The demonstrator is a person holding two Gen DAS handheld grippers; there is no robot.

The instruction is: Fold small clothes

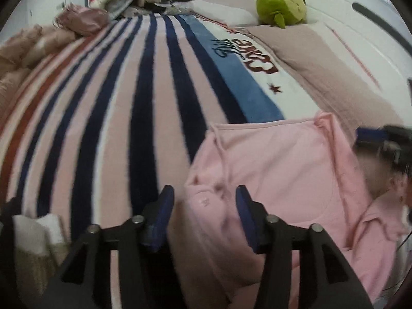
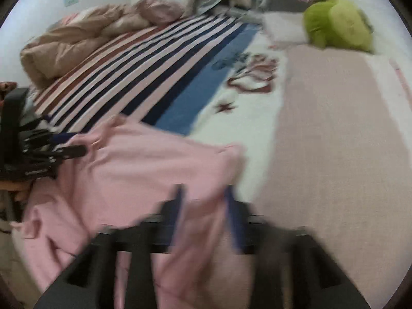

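Soft pink cotton garment (image 1: 283, 170), rumpled on striped fleece blanket (image 1: 144, 118) atop bed, folding judged barely begun; left tool (image 1: 204, 193) spread, empty; right tool (image 2: 204, 193) apparently gaping around cloth.

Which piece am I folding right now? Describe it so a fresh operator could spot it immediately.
Start at the striped blanket covering the bed. At its near edge, in front of both claws, lies the pink garment. It is the only plain light-pink piece lying spread out; the tan bedding is bunched at the far side, and the green plush sits by the pillows.
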